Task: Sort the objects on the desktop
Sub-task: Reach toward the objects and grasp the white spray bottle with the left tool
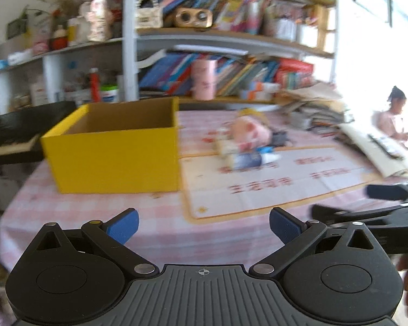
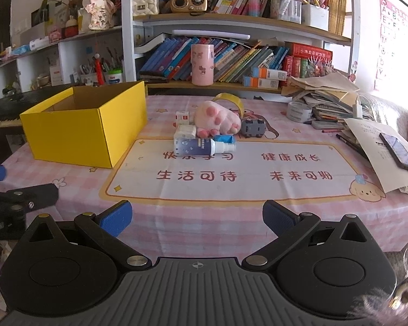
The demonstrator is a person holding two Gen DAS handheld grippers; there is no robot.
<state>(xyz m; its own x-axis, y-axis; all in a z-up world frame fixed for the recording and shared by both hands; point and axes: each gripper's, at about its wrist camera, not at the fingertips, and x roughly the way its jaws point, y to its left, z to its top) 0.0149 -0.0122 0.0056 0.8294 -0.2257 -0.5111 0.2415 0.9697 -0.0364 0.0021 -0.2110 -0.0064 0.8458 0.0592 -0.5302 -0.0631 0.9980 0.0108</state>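
Note:
An open yellow box (image 2: 87,125) stands on the left of the pink table; it also shows in the left wrist view (image 1: 114,149). A heap lies at the table's middle: a pink plush paw (image 2: 217,119), a blue spray bottle (image 2: 201,146), small white boxes (image 2: 185,131), a grey toy car (image 2: 253,128) and a yellow tape roll (image 2: 229,100). The blurred heap shows in the left wrist view (image 1: 247,138). My left gripper (image 1: 204,228) and right gripper (image 2: 197,217) are open and empty above the near table edge, well short of the heap.
A white mat with red characters (image 2: 231,168) covers the table's middle. Paper stacks (image 2: 323,95), a grey tape roll (image 2: 299,112), pens and a phone (image 2: 398,150) lie at the right. Bookshelves (image 2: 231,54) stand behind. A keyboard (image 2: 2,116) sits left of the box.

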